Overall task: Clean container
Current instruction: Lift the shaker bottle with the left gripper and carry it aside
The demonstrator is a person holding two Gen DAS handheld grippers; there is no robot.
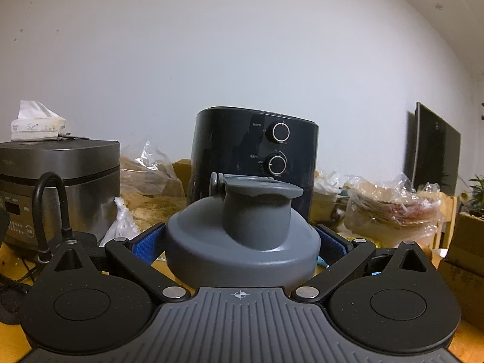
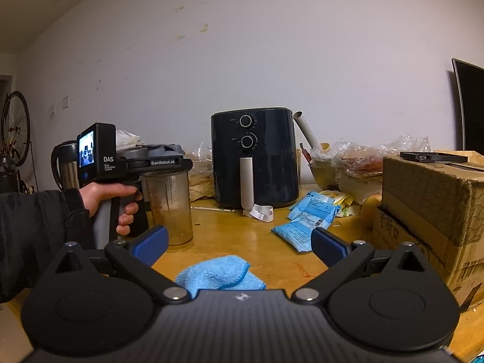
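In the left wrist view, a grey lid (image 1: 242,233) with a flip-cap spout fills the gap between the blue pads, and my left gripper (image 1: 242,239) is shut on it. In the right wrist view, that lid (image 2: 165,150) sits at the top of a clear, brown-stained plastic container (image 2: 169,205), which stands upright on the wooden table (image 2: 272,260). A hand (image 2: 106,196) holds the left tool beside it. My right gripper (image 2: 239,242) is open and empty. It hovers over a folded blue cloth (image 2: 217,272) lying on the table just right of the container.
A black air fryer (image 2: 255,157) stands behind the container. Blue packets (image 2: 305,220) lie to the right, with a cardboard box (image 2: 429,211) beyond them. Plastic bags of food (image 2: 360,163) line the back wall. A rice cooker (image 1: 57,184) and a steel kettle (image 2: 65,166) stand at the left.
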